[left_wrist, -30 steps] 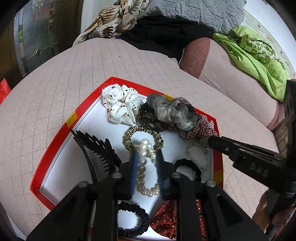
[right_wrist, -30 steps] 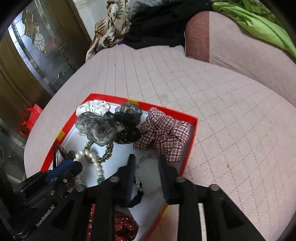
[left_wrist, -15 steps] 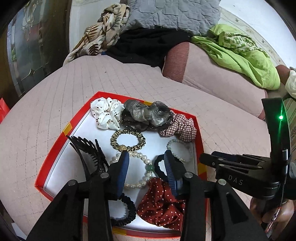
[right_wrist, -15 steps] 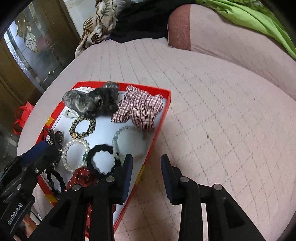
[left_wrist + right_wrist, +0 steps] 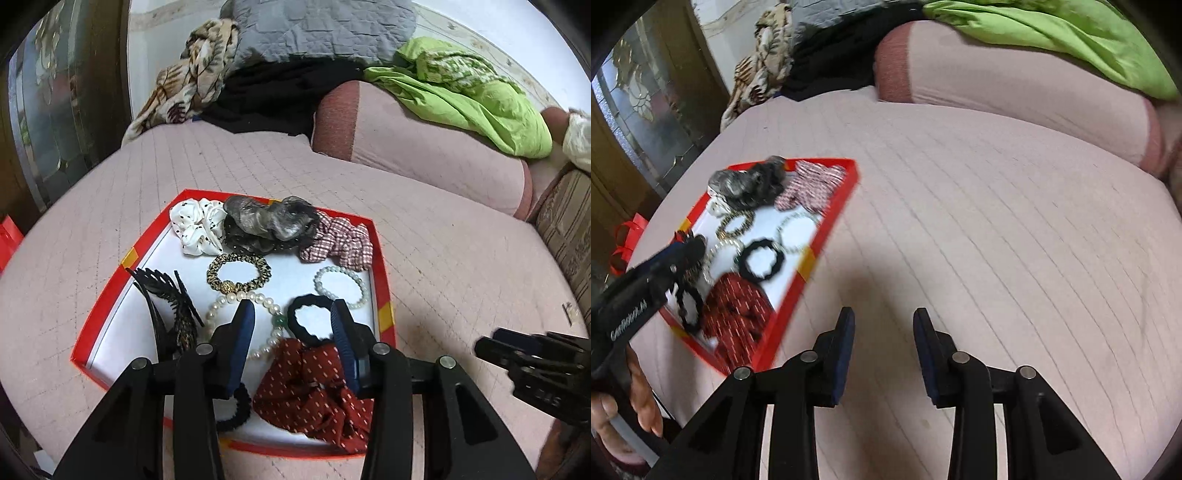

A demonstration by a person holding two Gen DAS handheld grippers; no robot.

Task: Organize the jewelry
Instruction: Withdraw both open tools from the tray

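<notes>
Both grippers had pulled back from the red tray point(image 5: 384, 280), jaws spread wide and empty. A second earlier the left gripper point(image 5: 291, 314) had its jaws closed around the pearl bracelet point(image 5: 236, 297), since let go and lying flat in the tray; the right gripper point(image 5: 883, 325) had swung out over the bare pink bed point(image 5: 997, 221). That suggested sorting was finished. Counted in the tray: five scrunchies, three hair ties, two bead bracelets, one black comb clip point(image 5: 166, 299).
</notes>
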